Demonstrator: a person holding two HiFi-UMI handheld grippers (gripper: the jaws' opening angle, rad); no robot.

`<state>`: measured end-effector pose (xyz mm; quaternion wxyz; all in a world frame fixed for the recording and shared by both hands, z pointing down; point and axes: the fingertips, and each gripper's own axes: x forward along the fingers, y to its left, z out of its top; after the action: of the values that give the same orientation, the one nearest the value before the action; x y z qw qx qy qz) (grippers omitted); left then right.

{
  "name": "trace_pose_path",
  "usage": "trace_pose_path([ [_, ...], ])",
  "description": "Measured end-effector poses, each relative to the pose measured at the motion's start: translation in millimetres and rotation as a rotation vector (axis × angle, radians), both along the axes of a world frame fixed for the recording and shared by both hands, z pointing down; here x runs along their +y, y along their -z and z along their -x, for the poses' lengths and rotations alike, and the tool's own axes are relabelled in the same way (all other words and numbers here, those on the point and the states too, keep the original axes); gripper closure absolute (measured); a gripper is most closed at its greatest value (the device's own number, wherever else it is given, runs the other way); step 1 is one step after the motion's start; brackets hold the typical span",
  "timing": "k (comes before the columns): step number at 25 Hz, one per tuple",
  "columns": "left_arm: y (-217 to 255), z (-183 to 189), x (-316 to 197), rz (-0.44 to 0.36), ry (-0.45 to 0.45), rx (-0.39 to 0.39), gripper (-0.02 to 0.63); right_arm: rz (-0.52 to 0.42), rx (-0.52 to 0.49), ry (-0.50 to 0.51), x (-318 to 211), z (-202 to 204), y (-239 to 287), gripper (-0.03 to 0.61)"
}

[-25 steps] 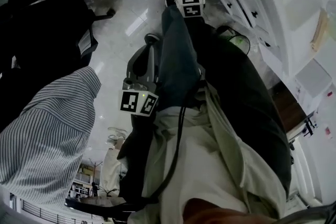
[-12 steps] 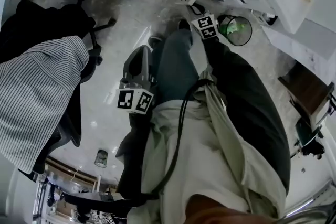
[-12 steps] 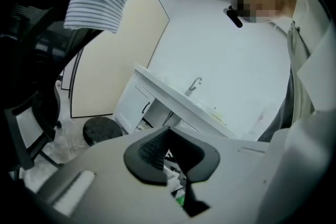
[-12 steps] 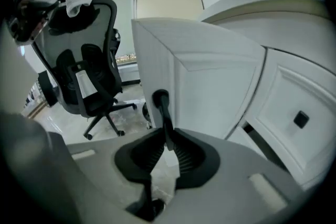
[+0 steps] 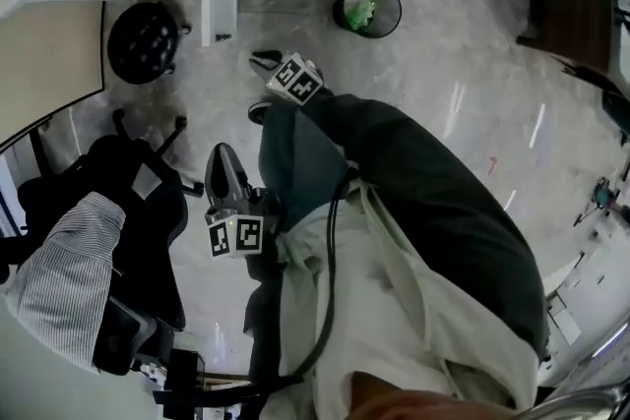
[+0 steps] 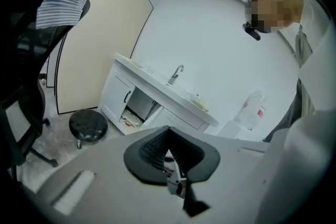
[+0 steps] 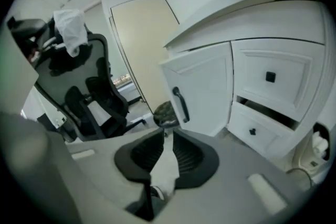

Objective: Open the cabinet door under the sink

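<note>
Left gripper: held low beside the person's left thigh, pointing forward and slightly down, jaws pressed together on nothing. The sink cabinet lies well ahead of it, up and left of the jaw tips, with a black stool lower to the left. Right gripper: reached further forward past the knee and tipped more steeply down, jaws a narrow gap apart, just been opening, nothing between them. The cabinet door stands swung open ahead of this gripper, above and right of its tips, with the black handle clear of the pads.
</note>
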<state>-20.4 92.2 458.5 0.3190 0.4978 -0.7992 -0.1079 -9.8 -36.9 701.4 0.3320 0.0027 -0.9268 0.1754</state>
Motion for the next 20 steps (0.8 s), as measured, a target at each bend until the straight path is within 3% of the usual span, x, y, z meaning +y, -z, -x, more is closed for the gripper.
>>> trace_pose_path([
  [4, 9, -33, -2, 0.002, -0.047, 0.008, 0.607, 0.038, -0.064, -0.002, 20, -77, 59, 0.526],
  [10, 41, -64, 4, -0.041, -0.212, -0.007, 0.607, -0.008, -0.191, -0.194, 7, -166, 178, 0.558],
  [16, 72, -76, 44, -0.087, -0.358, -0.05, 0.607, -0.041, -0.386, -0.43, 44, -201, 284, 0.571],
  [20, 76, -88, 74, -0.091, -0.45, -0.056, 0.607, -0.037, -0.441, -0.484, 100, -207, 307, 0.571],
])
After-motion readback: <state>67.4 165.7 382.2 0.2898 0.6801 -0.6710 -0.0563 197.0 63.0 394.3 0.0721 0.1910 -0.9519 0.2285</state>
